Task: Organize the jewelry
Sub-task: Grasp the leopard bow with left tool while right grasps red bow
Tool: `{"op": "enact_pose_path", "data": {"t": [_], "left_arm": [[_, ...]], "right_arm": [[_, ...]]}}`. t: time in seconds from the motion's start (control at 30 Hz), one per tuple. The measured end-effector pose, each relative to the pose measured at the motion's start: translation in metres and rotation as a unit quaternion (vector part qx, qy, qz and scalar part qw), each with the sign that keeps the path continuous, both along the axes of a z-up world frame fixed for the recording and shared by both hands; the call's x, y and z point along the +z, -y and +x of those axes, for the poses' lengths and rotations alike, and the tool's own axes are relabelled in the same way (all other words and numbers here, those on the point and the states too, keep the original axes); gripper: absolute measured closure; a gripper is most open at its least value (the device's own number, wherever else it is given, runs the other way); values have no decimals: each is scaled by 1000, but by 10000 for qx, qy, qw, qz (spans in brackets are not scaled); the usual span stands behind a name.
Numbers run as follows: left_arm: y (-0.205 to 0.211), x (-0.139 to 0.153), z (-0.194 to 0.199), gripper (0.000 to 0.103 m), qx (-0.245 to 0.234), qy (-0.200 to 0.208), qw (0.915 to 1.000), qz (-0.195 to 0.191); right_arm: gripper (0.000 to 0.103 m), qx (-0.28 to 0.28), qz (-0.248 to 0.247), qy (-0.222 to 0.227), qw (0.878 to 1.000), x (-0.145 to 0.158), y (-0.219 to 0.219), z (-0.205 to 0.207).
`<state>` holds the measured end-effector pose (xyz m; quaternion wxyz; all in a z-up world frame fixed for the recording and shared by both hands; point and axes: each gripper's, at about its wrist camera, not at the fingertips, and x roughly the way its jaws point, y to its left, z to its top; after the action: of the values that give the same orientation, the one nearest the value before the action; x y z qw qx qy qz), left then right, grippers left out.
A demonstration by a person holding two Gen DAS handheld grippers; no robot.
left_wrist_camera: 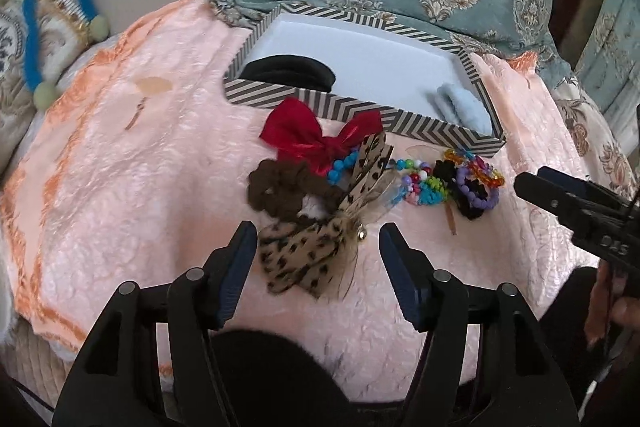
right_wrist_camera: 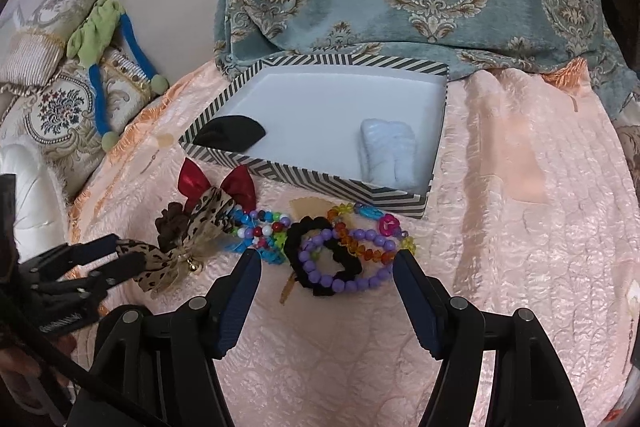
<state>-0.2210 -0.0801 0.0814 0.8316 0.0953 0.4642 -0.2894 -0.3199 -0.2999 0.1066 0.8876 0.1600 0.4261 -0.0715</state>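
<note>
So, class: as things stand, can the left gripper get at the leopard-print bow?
Probably yes: the left gripper is open, the leopard-print bow lies between its fingers, uncovered, though it overlaps the brown scrunchie.

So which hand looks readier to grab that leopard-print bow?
Probably the left. The left gripper hangs open with the leopard-print bow right between its fingers. The right gripper is open over the purple bead bracelet instead.

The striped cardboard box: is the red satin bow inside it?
No, the red satin bow lies on the pink quilt, outside the striped cardboard box.
</note>
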Motion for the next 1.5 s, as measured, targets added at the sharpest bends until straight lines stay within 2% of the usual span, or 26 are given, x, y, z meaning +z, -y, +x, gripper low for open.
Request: {"op": "enact_pose_path", "data": {"t": [0.13, 0.27, 0.3, 0.33, 0.43, 0.63, 0.77, 0.9, 0.93, 0.97, 1.0, 1.07, 1.1, 1.33, 1.5], "left_arm": [[17, -17, 11, 39, -80, -19, 9997, 230], [28, -39, 21, 40, -206, -249, 9987, 401], [29, -41, 22, 47, -242, -264, 9986, 398], [29, -42, 23, 61, -261, -246, 9986, 387], [23, -40, 30, 75, -290, -379, 9985, 277], [-10, -33, 41, 77, 3, -395, 9990, 212], [-32, -27, 49, 77, 289, -386, 9988, 110], [-37, -26, 53, 77, 354, -421, 9985, 9], [-37, -28, 53, 77, 360, -446, 9984, -4], [-37, -30, 54, 77, 373, -482, 9981, -14], [-37, -32, 54, 77, 387, -520, 9979, -28], [-39, -37, 56, 77, 430, -611, 9972, -61], [-39, -38, 56, 77, 469, -629, 9969, -76], [-42, -18, 55, 77, 634, -409, 9969, -227], [-42, 1, 58, 78, 731, -217, 9964, -363]], "right_arm": [[36, 155, 160, 24, 9998, 0, -2, 11], [48, 368, 177, 68, 9991, 2, -7, 33], [52, 433, 201, 65, 9988, 1, -8, 39], [53, 528, 237, 48, 9983, -1, -11, 47], [53, 856, 353, -34, 9957, -7, -20, 71], [53, 1403, 344, -208, 9893, -28, -45, 106], [53, 1250, 324, -271, 9913, -43, -44, 126], [53, 1169, 453, -367, 9914, -57, -40, 143], [54, 1199, 572, -420, 9902, -62, -41, 146], [67, 1267, 648, -424, 9889, -64, -43, 146], [74, 1332, 635, -409, 9882, -64, -48, 145], [95, 1357, 421, -360, 9892, -62, -53, 142], [99, 1349, 375, -306, 9897, -58, -54, 139], [101, 1302, 321, 371, 9903, -8, -46, 118], [101, 1174, 226, 631, 9908, 19, -33, 106]]}}
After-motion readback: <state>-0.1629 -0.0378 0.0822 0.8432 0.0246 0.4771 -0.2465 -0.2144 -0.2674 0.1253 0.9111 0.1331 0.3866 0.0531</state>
